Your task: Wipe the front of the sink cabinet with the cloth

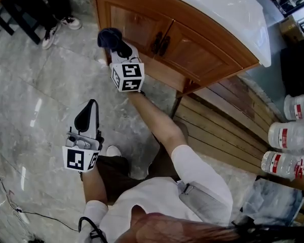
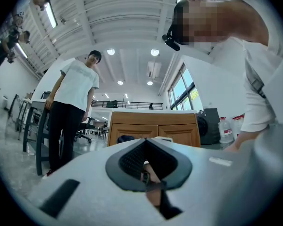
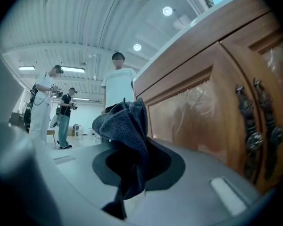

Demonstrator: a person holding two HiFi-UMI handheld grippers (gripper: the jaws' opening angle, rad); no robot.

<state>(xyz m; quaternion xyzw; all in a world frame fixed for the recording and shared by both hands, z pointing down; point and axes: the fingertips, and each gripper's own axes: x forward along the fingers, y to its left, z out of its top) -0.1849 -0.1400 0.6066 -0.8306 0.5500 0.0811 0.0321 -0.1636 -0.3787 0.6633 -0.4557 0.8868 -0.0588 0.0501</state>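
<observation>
The wooden sink cabinet with a white top stands at the top of the head view. My right gripper is shut on a dark blue cloth and is held just in front of the left door, near the paired metal handles. In the right gripper view the bunched cloth sticks up from the gripper, close beside the glossy door panel. My left gripper hangs lower over the floor, shut and holding nothing. From its own view the gripper faces the cabinet from a distance.
Large water bottles lie at the right beside a wooden slat platform. A black box stands behind them. A person's feet and a chair are at the upper left; that person stands left of the cabinet. A cable crosses the marble floor.
</observation>
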